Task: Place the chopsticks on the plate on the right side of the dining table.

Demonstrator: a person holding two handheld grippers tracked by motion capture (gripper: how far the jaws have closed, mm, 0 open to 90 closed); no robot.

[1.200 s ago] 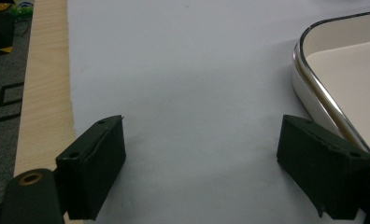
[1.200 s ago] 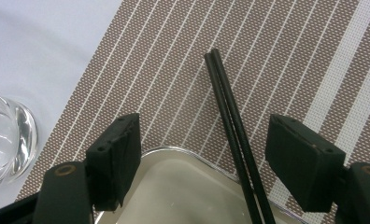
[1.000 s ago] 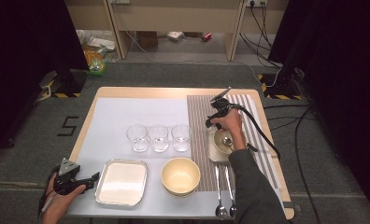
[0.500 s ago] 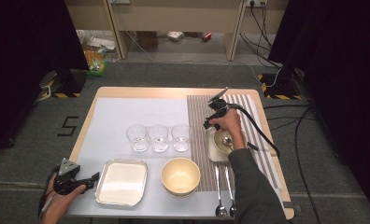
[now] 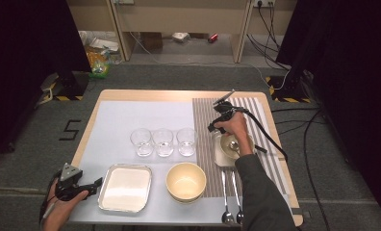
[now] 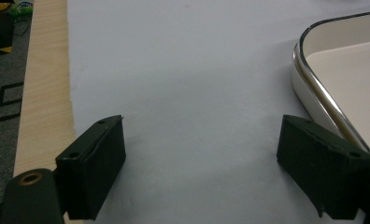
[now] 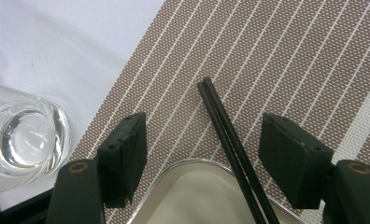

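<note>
**Right tool open over chopsticks at small tray; left tool open and idle by large tray**

Right tool (image 7: pixel 204 154): jaws spread wide, holding nothing. A pair of black chopsticks (image 7: pixel 225 133) lies between the jaws, touching neither. The chopsticks rest side by side, tips on the striped brown placemat (image 7: pixel 276 56), their length crossing the rim of a small metal-edged tray (image 7: pixel 192 168). In the high view this tool (image 5: pixel 216 126) sits over the placemat, just above the small tray (image 5: pixel 219 153), right of three empty glasses (image 5: pixel 163 142).

Left tool (image 6: pixel 202 154): jaws wide apart, empty, low over the pale table (image 6: pixel 183 70) covering. Its right jaw stands just beside the rim of the large tray (image 6: pixel 314 88). In the high view it (image 5: pixel 95 184) lies at the table's near left corner.
</note>
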